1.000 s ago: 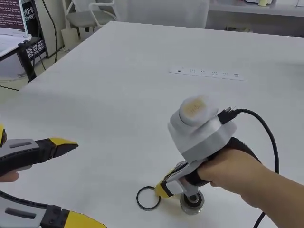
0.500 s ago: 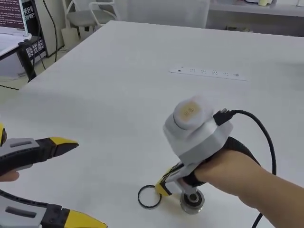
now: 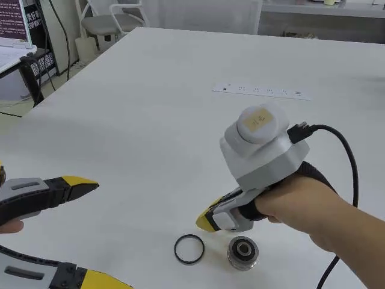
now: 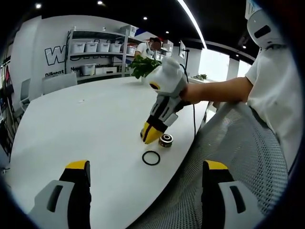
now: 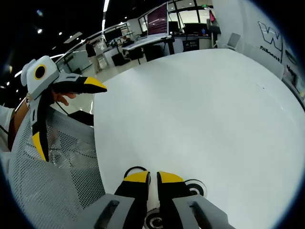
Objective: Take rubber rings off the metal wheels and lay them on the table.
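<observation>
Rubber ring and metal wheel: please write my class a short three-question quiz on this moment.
1. True or false: the rubber ring is fitted around the metal wheel.
2. Which gripper has its fingers wide apart? A) left gripper B) right gripper
3. Fill in: the rubber ring lies flat on the ____.
Key: 1 false, it lies beside the wheel; 2 A; 3 table.

Bright, even ceiling strip light; soft shadows, sharp pictures, fisheye-bent edges.
</observation>
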